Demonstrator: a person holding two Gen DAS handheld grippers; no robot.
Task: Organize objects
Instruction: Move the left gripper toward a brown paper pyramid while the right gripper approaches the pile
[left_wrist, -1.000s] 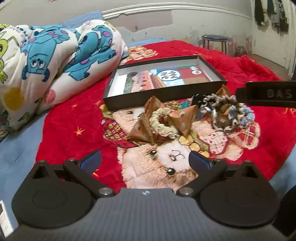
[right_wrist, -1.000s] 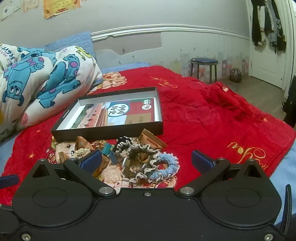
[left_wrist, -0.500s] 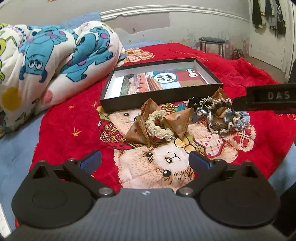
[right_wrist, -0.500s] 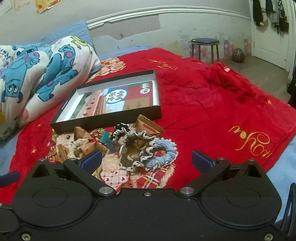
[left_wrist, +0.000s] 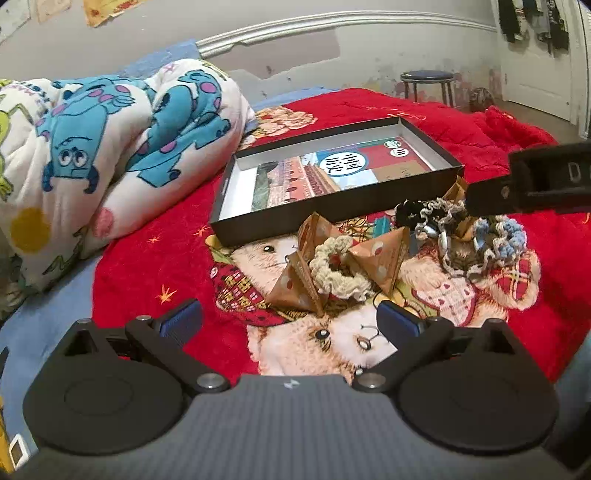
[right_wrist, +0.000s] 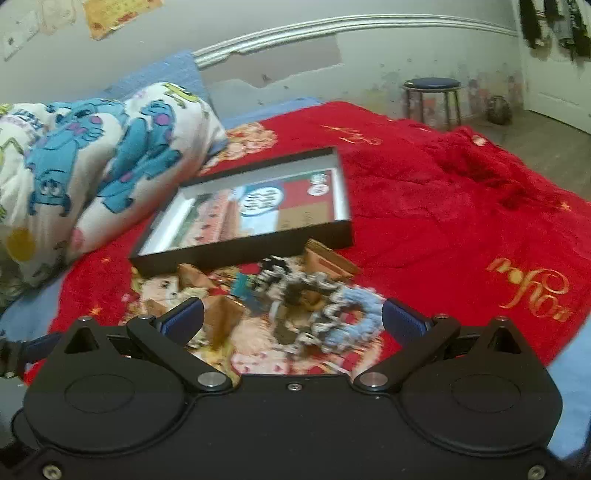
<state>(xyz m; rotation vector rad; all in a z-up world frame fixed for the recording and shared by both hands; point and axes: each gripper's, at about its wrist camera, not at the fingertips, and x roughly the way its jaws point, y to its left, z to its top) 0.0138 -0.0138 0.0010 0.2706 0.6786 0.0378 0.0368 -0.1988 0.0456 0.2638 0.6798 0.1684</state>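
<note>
A shallow black box (left_wrist: 332, 206) (right_wrist: 251, 247) with a printed picture inside lies open on the red blanket. In front of it sits a heap: brown paper pyramid packets (left_wrist: 382, 256) (right_wrist: 225, 319), a cream scrunchie (left_wrist: 338, 267), and a tangle of grey, black and blue scrunchies (left_wrist: 469, 236) (right_wrist: 332, 314). My left gripper (left_wrist: 288, 323) is open, just short of the cream scrunchie and packets. My right gripper (right_wrist: 291, 319) is open over the blue and grey scrunchies; its body shows at the right edge of the left wrist view, above that tangle.
A rolled cartoon-monster quilt (left_wrist: 110, 147) (right_wrist: 92, 166) lies left of the box. The red blanket (right_wrist: 461, 221) stretches to the right. A blue-topped stool (left_wrist: 428, 79) (right_wrist: 432, 86) stands by the far wall, with a door and hanging clothes beyond.
Both grippers have moved forward and down toward the heap, and the right one now frames the blue and grey scrunchies. Both stay open. The objects have not moved.
</note>
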